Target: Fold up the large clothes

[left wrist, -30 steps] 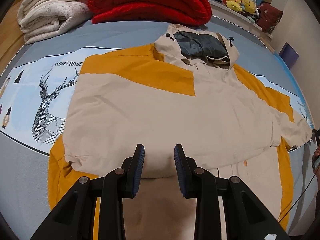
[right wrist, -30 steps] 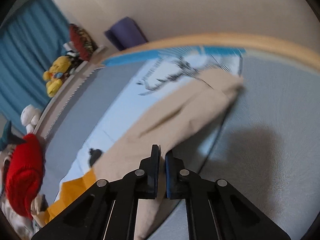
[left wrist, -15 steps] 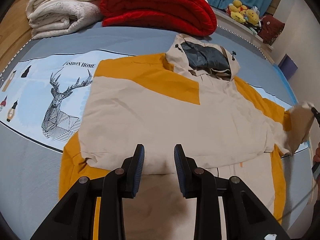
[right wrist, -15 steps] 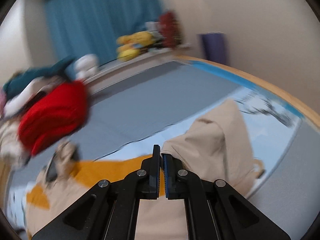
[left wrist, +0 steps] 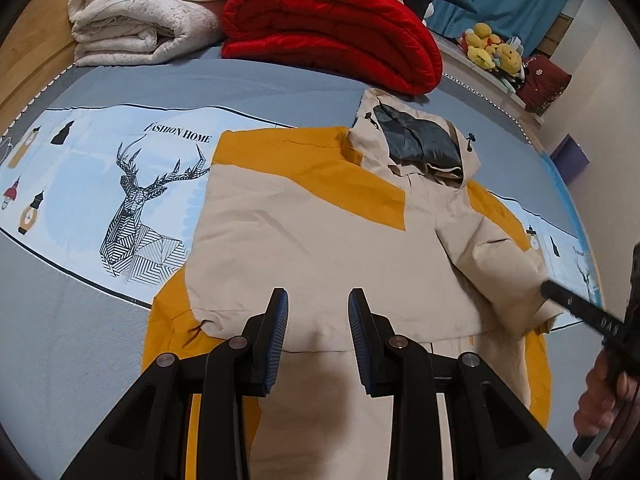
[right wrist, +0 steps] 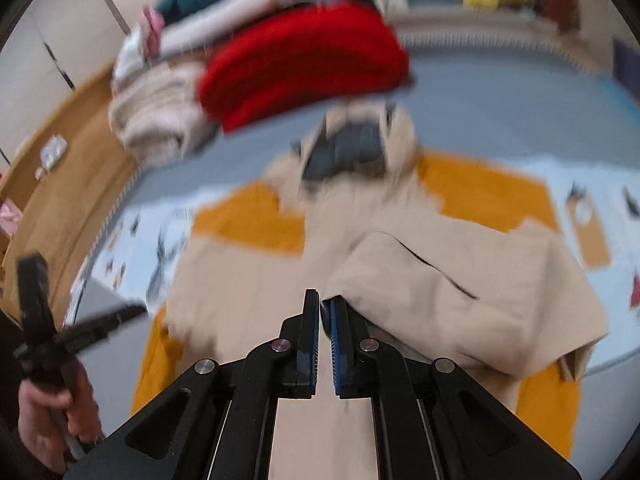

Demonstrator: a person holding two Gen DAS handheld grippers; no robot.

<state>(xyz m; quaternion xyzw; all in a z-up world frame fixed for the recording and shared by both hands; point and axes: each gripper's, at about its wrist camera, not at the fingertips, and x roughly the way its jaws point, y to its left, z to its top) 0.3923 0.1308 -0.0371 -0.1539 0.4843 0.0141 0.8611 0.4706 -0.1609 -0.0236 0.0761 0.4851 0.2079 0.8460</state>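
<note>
Beige-and-mustard hooded jacket (left wrist: 320, 232) lies flat on the bed (left wrist: 92, 340), hood toward the far side, just near of a red folded blanket (left wrist: 332, 28) and a white one (left wrist: 148, 12). Left claw (left wrist: 316, 320) released, jaws well apart, hovering over the near hem. Right claw (right wrist: 325, 320) nearly closed, a narrow gap visible, with the beige right sleeve (right wrist: 460, 280) at its tips, folded across the jacket body; right-wrist view blurred, so a firm grip cannot be confirmed.
</note>
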